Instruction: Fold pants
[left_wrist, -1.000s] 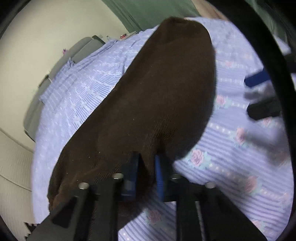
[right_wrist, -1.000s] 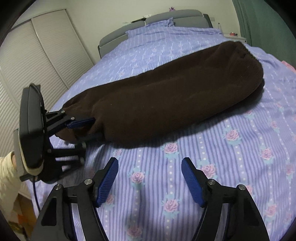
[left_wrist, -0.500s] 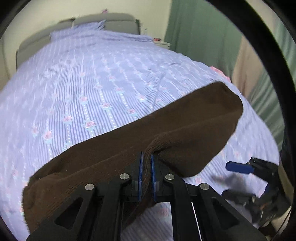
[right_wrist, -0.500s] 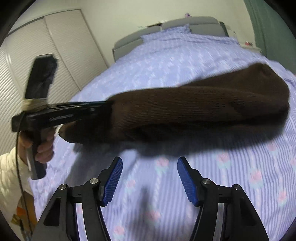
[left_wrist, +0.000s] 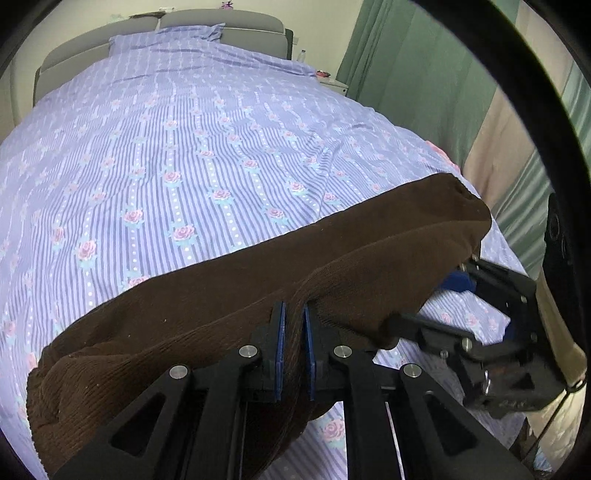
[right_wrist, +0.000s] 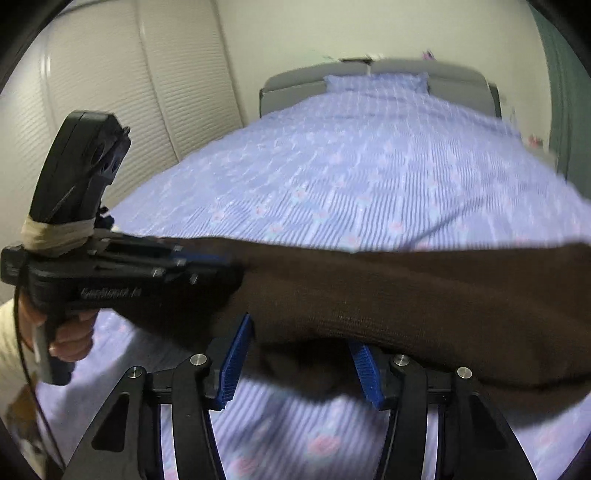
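Observation:
The brown corduroy pants (left_wrist: 229, 321) hang as a long folded band, lifted over the bed. My left gripper (left_wrist: 293, 332) is shut on the pants' near edge; it also shows in the right wrist view (right_wrist: 207, 264), clamped on the pants' left end. My right gripper (right_wrist: 301, 354) is open, its blue pads on either side of the pants' (right_wrist: 406, 302) lower edge, the cloth lying between the jaws. In the left wrist view the right gripper (left_wrist: 448, 291) reaches under the pants' right end, partly hidden.
The bed (left_wrist: 192, 147) has a lilac striped cover with roses, a pillow and a grey headboard (left_wrist: 221, 18) at the far end. Green curtains (left_wrist: 406, 66) hang on the right. White wardrobe doors (right_wrist: 122, 99) stand on the left.
My left gripper has lifted the pants off the bed and swung them crosswise. My right gripper has moved in from open space until its jaws straddle the pants' lower edge.

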